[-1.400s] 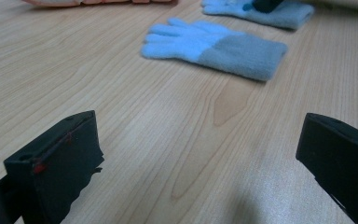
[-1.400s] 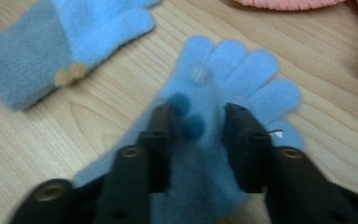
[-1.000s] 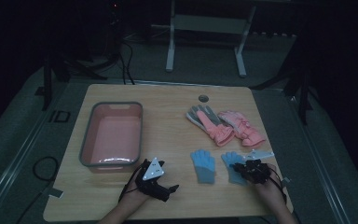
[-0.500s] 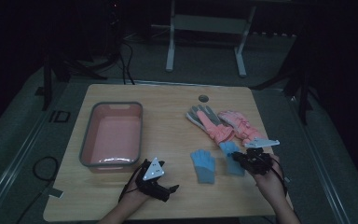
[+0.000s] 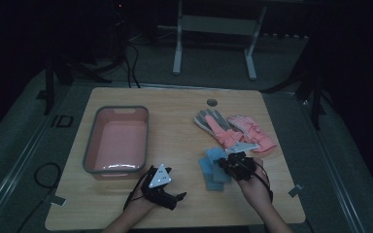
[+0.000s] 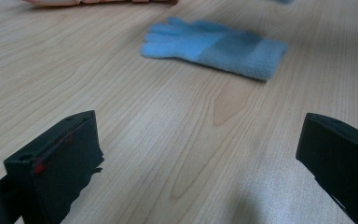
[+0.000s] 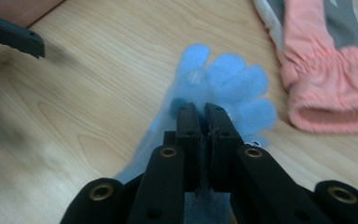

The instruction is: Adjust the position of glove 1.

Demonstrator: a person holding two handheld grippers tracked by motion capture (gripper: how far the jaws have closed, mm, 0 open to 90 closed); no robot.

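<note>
Near front table edge: right gripper jaws clamp blue glove; left gripper jaws wide, empty.

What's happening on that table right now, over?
Right gripper shut on a light blue knit glove. Left gripper open, resting idle. Second blue glove lies flat nearby.

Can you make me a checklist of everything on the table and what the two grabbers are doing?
Surface: wooden table, round hole near its far edge.
Job's things: pink tub, looks empty; two blue gloves, one pinched, one lying flat; pink-and-grey gloves side by side.
Clutter: nothing seen.
Grippers: left gripper open, resting low near the tub; right gripper shut on a blue glove.
Cables: one trails from each gripper; more on the floor.
Surroundings: dark room, metal stand legs behind.
</note>
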